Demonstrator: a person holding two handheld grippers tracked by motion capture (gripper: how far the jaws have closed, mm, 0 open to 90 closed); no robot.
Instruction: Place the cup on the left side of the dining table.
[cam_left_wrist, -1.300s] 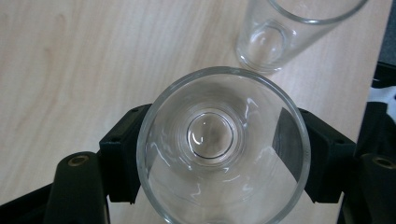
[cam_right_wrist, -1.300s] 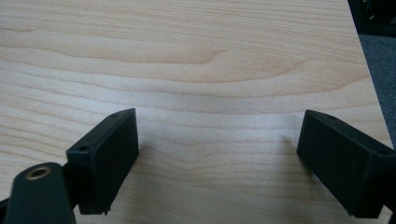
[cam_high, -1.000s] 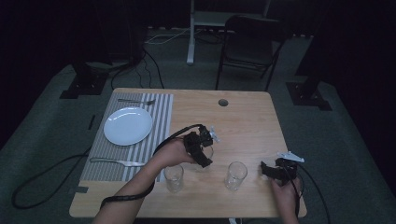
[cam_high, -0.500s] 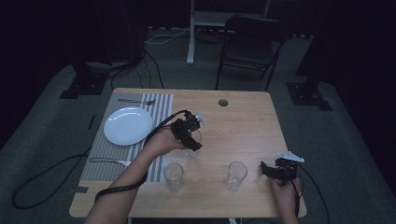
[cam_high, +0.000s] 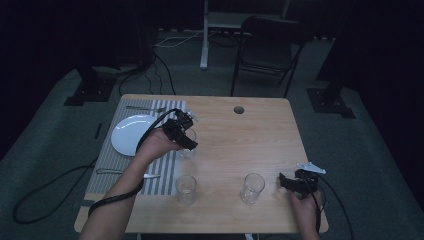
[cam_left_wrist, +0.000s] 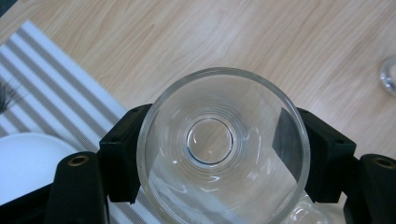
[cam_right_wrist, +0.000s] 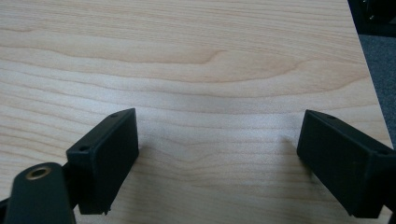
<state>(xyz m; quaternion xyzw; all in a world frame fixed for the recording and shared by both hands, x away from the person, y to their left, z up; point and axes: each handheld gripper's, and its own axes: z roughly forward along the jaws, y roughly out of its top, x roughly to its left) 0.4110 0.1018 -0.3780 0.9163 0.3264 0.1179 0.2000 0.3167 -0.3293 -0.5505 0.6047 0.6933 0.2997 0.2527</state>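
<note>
Left tongs (cam_high: 186, 136): your left tongs are clamped on a clear glass (cam_left_wrist: 223, 145), 1 black jaw pressed to each side of its wall; in the left gripper view you look straight down into its mouth.
Held glass: it sits upright between the jaws, just beside the right edge of the striped placemat (cam_high: 100, 155), toward the middle of the counter (cam_high: 260, 130). From the high view you cannot tell whether its base touches the wood.
Left hand (cam_high: 159, 145): your hand wraps the tongs' body, forearm coming in from the bottom left across the placemat.
Right tongs (cam_high: 292, 182): your right tongs stand wide open with nothing between the jaws; in the right gripper view bare wood fills the gap.
Right tongs position: they sit low over the near right corner of the counter, well apart from the left tongs.
Other glasses: 2 more clear glasses stand upright near the front edge, 1 (cam_high: 186, 189) just right of the placemat and 1 (cam_high: 251, 188) near your right tongs but not touching them.
Plate (cam_high: 131, 134): a white plate lies on the placemat, just left of your left hand.
Cutlery: 1 piece (cam_high: 145, 108) lies at the far end of the placemat, another (cam_high: 112, 171) toward its near end.
</note>
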